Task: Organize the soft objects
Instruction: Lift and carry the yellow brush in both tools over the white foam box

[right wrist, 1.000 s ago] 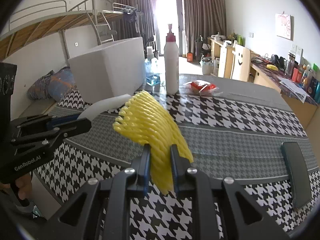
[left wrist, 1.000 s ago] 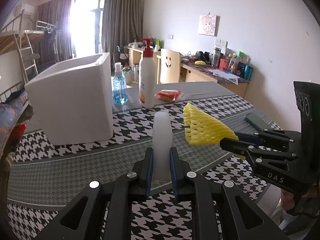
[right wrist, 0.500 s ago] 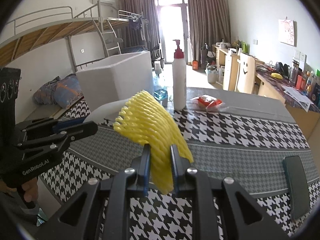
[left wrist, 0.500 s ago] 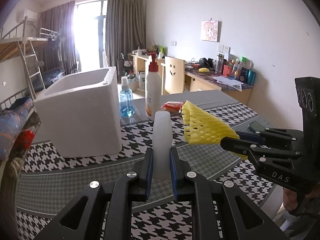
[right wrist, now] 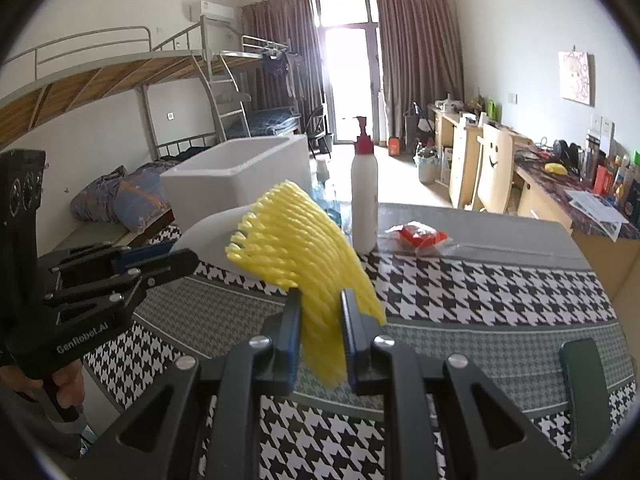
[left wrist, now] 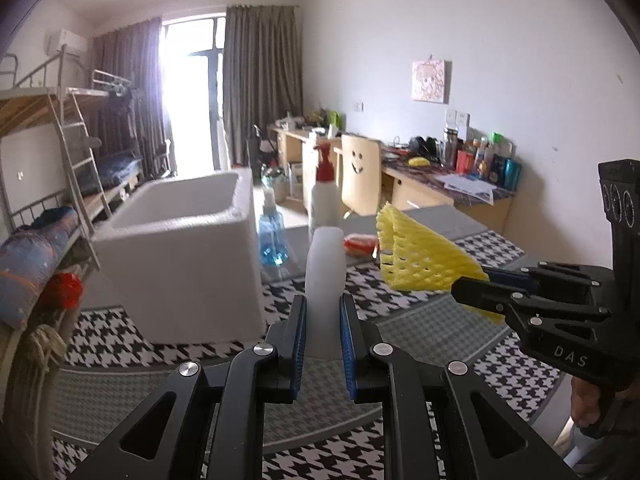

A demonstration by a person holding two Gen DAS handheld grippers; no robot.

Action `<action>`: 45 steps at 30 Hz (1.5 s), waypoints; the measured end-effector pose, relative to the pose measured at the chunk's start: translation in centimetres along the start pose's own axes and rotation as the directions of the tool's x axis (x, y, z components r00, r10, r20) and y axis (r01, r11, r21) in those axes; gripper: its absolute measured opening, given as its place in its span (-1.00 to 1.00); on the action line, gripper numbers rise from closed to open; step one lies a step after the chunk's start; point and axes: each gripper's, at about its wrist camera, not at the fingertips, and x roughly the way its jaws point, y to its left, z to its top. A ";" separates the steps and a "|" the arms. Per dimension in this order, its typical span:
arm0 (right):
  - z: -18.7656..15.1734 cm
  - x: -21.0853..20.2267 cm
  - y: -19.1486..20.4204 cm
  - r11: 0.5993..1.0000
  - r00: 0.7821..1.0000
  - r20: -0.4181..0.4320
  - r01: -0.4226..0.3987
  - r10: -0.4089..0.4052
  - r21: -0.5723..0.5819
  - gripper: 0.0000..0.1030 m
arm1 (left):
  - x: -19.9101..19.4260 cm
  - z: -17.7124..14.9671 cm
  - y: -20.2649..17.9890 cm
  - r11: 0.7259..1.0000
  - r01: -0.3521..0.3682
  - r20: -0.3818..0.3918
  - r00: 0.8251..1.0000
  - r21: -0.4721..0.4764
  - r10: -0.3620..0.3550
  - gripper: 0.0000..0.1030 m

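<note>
My left gripper (left wrist: 322, 312) is shut on a white foam sheet (left wrist: 325, 276) that sticks up between its blue pads, held above the houndstooth table (left wrist: 420, 328). My right gripper (right wrist: 320, 308) is shut on a yellow foam net sleeve (right wrist: 296, 248), also held above the table. The sleeve (left wrist: 416, 260) and the right gripper show at the right of the left wrist view. The white sheet (right wrist: 216, 236) and the left gripper show at the left of the right wrist view. A white foam box (left wrist: 180, 252), open at the top, stands on the table's far left.
A white pump bottle with a red top (right wrist: 364, 196), a blue spray bottle (left wrist: 272, 236) and a red packet (right wrist: 420, 236) stand beyond the foam pieces. A dark phone (right wrist: 584, 392) lies at the table's right edge. Bunk beds lie left, desks right.
Both grippers have risen with their foam pieces still gripped; the views now look higher over the table and down into the white box's open top.
</note>
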 end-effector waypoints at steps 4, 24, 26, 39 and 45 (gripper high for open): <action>0.7 -0.3 0.3 1.000 1.000 0.020 0.001 -0.001 -0.013 -0.56 | -0.8 0.8 0.2 1.000 -0.015 0.027 1.000 0.008 0.015 -0.67; 3.6 -1.0 2.0 0.997 0.996 0.084 -0.015 0.021 -0.070 -0.56 | -2.6 3.3 0.9 0.999 -0.045 0.116 0.992 0.016 0.042 -0.67; 3.9 -1.0 2.2 0.997 0.996 0.090 -0.015 0.022 -0.078 -0.56 | -2.5 3.7 1.3 0.999 -0.051 0.115 0.992 0.010 0.050 -0.66; 6.3 -0.5 2.5 0.996 0.992 0.127 -0.005 0.015 -0.085 -0.56 | -2.6 5.5 2.9 0.995 -0.095 0.149 0.984 -0.007 0.095 -0.66; 7.1 -0.1 2.9 0.995 0.991 0.125 -0.023 0.036 -0.101 -0.56 | -2.1 6.2 3.6 0.992 -0.122 0.155 0.980 -0.018 0.123 -0.66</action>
